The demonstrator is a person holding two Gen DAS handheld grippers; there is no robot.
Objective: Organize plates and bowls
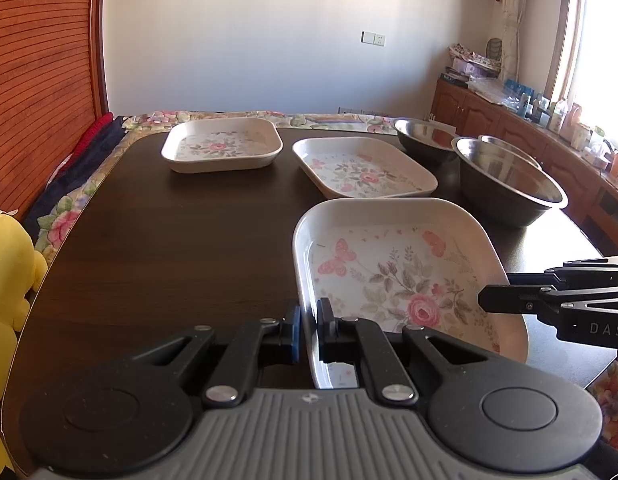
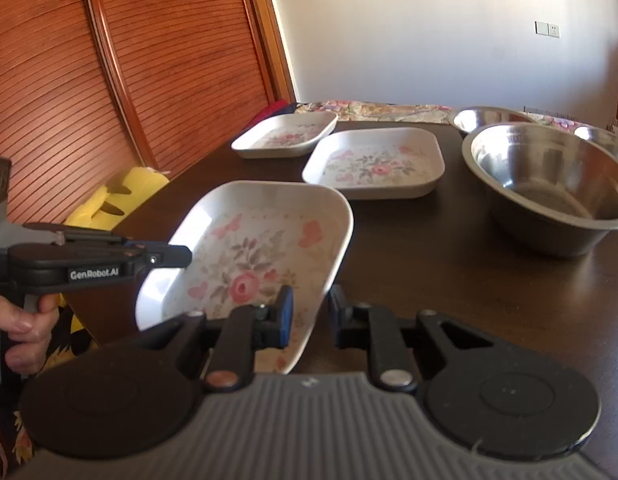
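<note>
Plate (image 1: 393, 276) rim pinched by left hand-held gripper (image 1: 307, 332); right view shows tilt.

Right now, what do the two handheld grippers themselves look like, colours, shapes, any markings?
Both are matte black linkage arms with silver rivets on a ribbed grey base flanked by round black discs. The left gripper has blue finger pads and reads "GenRobot.AI" on its side. The right gripper also shows a blue pad; white letters "DAS" show on its side. A bare hand holds the left one.
</note>
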